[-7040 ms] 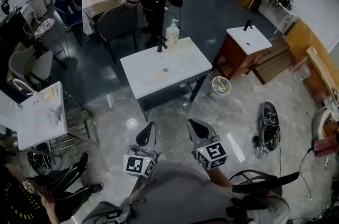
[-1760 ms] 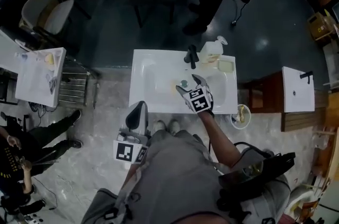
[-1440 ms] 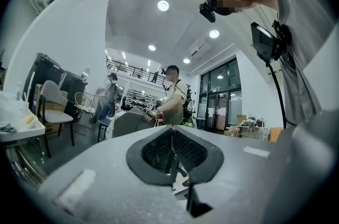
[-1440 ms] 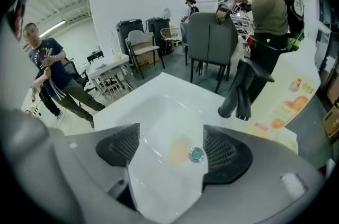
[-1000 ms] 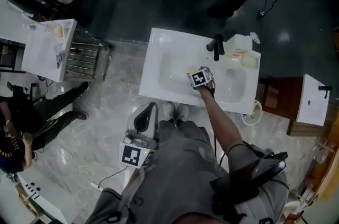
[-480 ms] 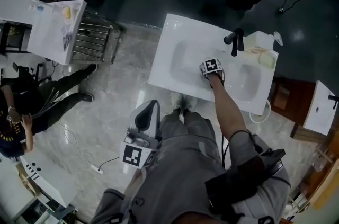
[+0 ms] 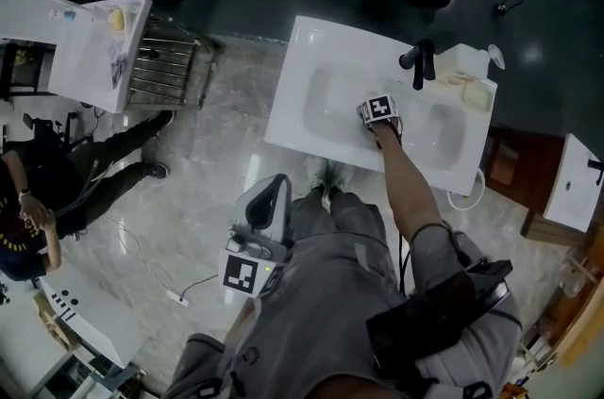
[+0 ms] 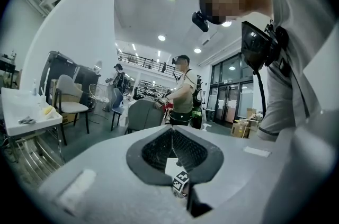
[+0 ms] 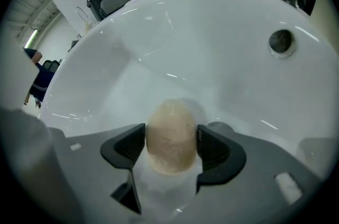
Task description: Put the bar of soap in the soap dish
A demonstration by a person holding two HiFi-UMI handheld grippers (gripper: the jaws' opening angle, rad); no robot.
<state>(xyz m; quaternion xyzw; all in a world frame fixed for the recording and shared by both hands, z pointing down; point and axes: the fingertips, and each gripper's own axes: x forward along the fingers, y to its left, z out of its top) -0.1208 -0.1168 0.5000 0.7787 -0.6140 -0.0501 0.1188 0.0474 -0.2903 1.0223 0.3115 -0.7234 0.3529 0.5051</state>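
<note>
The right gripper (image 9: pixel 170 139) points steeply down into the basin of the white sink (image 7: pixel 294 109). Its jaws have just been closing, and both black pads (image 9: pixel 130 144) now sit against the sides of the bar of soap (image 9: pixel 169 125), a pale oval cake lying on the basin floor. The overflow hole (image 9: pixel 280 41) shows further up the basin wall. Behind the basin stands the black faucet (image 7: pixel 418 63). The soap dish (image 7: pixel 477 95) sits on the sink's far right corner, well apart from the soap, with a pump bottle (image 7: pixel 464 61) beside it. The left gripper (image 7: pixel 267 205) hangs level by the person's hip, jaws together on nothing.
</note>
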